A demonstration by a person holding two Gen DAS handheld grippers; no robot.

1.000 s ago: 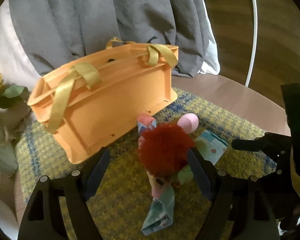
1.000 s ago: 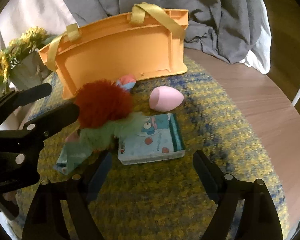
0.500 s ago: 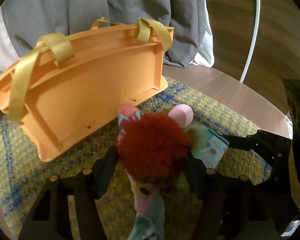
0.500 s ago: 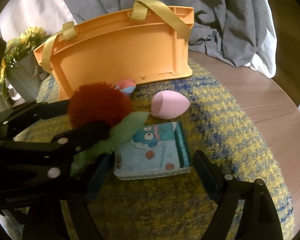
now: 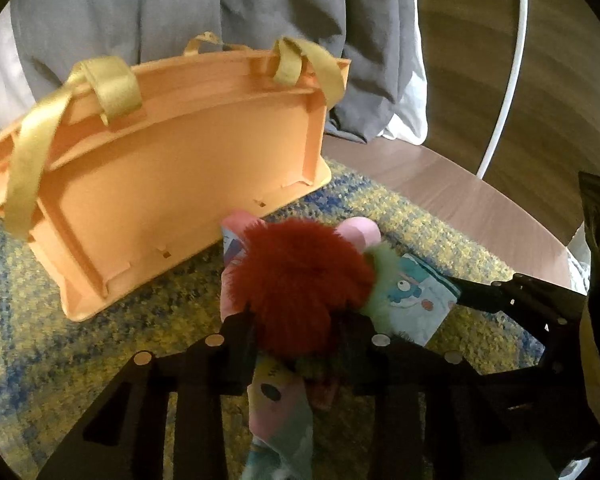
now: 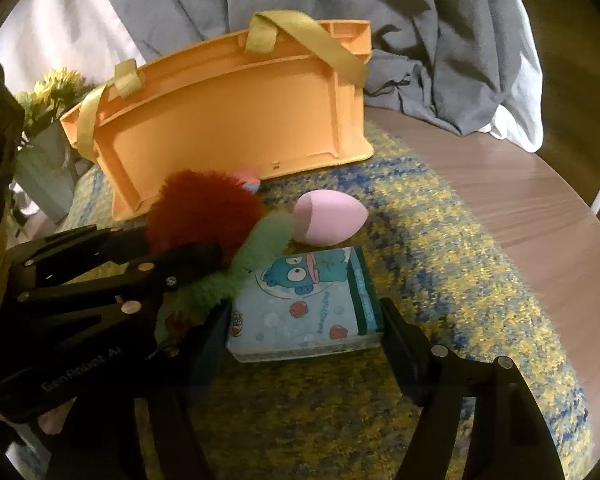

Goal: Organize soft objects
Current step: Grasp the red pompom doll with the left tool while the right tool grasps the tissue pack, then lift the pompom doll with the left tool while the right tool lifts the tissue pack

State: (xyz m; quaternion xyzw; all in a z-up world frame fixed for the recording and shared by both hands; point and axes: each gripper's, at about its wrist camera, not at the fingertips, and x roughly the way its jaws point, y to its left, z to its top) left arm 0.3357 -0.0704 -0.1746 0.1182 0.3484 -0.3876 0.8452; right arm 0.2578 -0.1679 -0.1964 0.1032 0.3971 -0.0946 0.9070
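A fluffy red pom-pom with green leaves [image 5: 300, 280] lies on the yellow-blue mat [image 5: 100, 340]. My left gripper [image 5: 296, 344] is shut on the red pom-pom; the same grip shows in the right wrist view [image 6: 208, 216]. Under it lies a pink and blue sock [image 5: 280, 412]. My right gripper [image 6: 304, 344] is open, one finger at each side of a blue cartoon tissue pack [image 6: 308, 304], which also shows in the left wrist view [image 5: 416, 304]. A pink egg-shaped sponge [image 6: 328, 220] lies behind the pack. An orange basket with yellow straps [image 6: 228, 120] stands tipped on the mat.
A round wooden table [image 6: 540, 216] carries the mat. Grey and white cloth [image 6: 420, 40] hangs behind the basket. A vase of yellow flowers [image 6: 48, 136] stands at the left. A white hoop [image 5: 508, 60] rises at the right.
My left gripper moved forward and closed on the red pom-pom. My right gripper moved in until its fingers flank the tissue pack.
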